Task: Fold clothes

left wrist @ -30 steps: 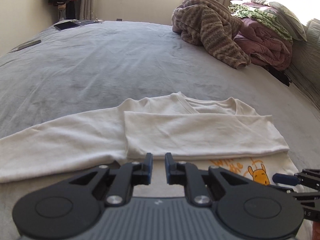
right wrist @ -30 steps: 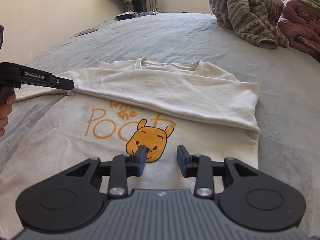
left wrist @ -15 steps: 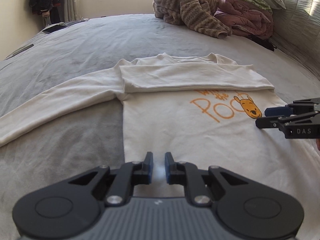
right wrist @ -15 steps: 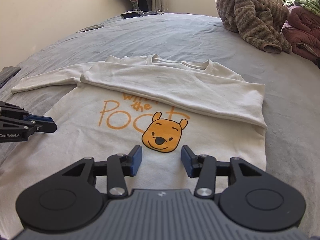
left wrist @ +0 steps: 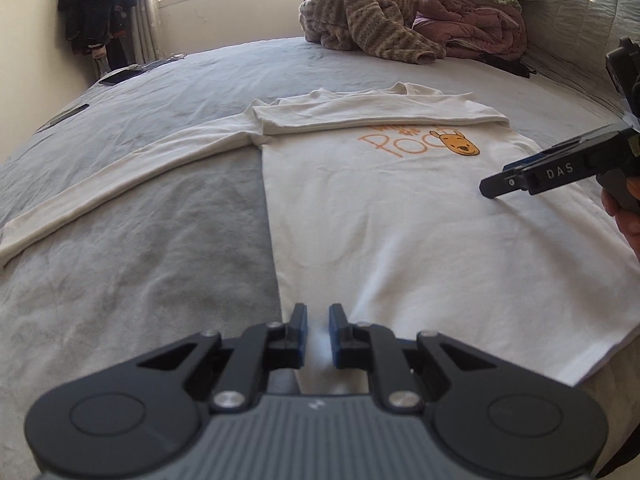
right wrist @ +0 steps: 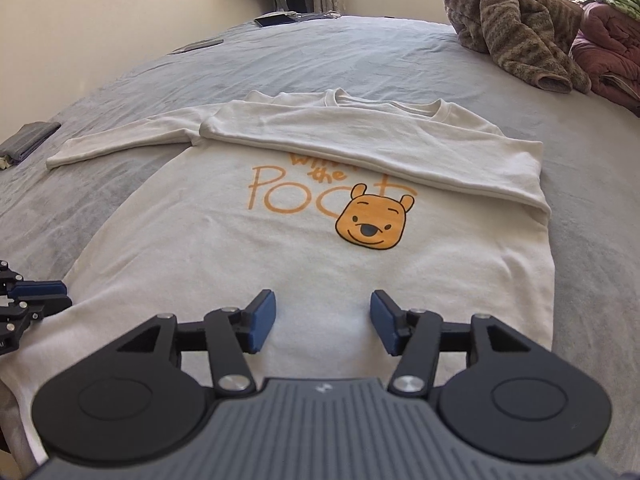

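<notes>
A cream long-sleeved sweatshirt (left wrist: 380, 220) (right wrist: 280, 260) with an orange bear print lies face up on the grey bed (left wrist: 140, 260). One sleeve (right wrist: 380, 148) is folded across the chest. The other sleeve (left wrist: 120, 176) stretches out flat to the left. My left gripper (left wrist: 318, 332) hovers over the shirt's lower left hem corner, with its fingers nearly touching and nothing held. My right gripper (right wrist: 322, 320) stands wide open just above the lower middle of the shirt, below the bear face. It shows side-on as the right gripper (left wrist: 492, 188) in the left wrist view.
A brown fleece (left wrist: 368, 28) and pink bedding (left wrist: 476, 24) are heaped at the far right of the bed. A phone (left wrist: 120, 76) and a dark flat item (left wrist: 64, 116) lie at the far left edge. Dark clothes (left wrist: 96, 12) hang in the corner. A hand (left wrist: 628, 216) holds the right gripper.
Both grippers have drawn back from the folded sleeve toward the hem. The left has moved to the lower left corner. The right has opened wider.
</notes>
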`<state>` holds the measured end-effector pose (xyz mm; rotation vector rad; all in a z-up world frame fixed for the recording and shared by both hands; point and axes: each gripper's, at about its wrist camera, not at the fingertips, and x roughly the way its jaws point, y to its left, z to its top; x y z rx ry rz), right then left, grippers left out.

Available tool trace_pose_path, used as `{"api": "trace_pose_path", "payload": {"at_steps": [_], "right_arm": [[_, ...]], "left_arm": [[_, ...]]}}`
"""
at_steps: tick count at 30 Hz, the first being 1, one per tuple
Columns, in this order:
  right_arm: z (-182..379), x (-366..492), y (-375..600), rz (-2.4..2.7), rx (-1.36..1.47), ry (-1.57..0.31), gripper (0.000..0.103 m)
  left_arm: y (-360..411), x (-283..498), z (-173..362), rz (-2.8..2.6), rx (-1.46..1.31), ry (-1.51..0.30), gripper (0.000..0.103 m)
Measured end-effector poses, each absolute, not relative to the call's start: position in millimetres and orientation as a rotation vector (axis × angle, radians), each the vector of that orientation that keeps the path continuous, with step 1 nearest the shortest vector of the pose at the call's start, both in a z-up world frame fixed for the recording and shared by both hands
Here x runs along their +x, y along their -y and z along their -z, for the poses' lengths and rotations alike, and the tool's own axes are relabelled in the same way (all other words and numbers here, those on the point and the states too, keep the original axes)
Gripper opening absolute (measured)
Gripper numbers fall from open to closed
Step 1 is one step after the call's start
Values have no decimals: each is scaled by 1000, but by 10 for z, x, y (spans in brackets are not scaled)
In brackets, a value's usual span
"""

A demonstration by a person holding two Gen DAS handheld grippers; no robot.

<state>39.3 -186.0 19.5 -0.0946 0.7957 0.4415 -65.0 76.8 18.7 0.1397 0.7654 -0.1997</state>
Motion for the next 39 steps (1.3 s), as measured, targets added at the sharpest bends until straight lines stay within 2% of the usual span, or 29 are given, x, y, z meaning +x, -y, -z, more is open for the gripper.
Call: {"api": "trace_pose_path", "payload": {"at_steps": [13,23,27,32,36,38,39], "right_arm": [[-127,-788,2643,-365,19,-807,57],[-131,-1279,2660,-275,-20,-812,57],[-156,-1243,2671,-266,-3,-806,58],[-241,-1148,2663,-247,12,-752,64],[-290,-1041,2635,-230,12,-724,66],[-315,-988,2621,-221,13,-709,66],[-327,-961,2614,-217,13,-702,66]], "left_arm": [[-935,-839,-215,190,112,-820,13],[-956,-935,-246,185,112,-836,13],[-1069,-950,-287,185,69,-837,19],[-1333,-871,-298,103,-28,-819,20],[-1609,-756,-312,28,-149,-821,20],[-1767,-694,-355,-23,-197,-811,24],[-1867,-654,-377,-58,-236,-804,32]]}}
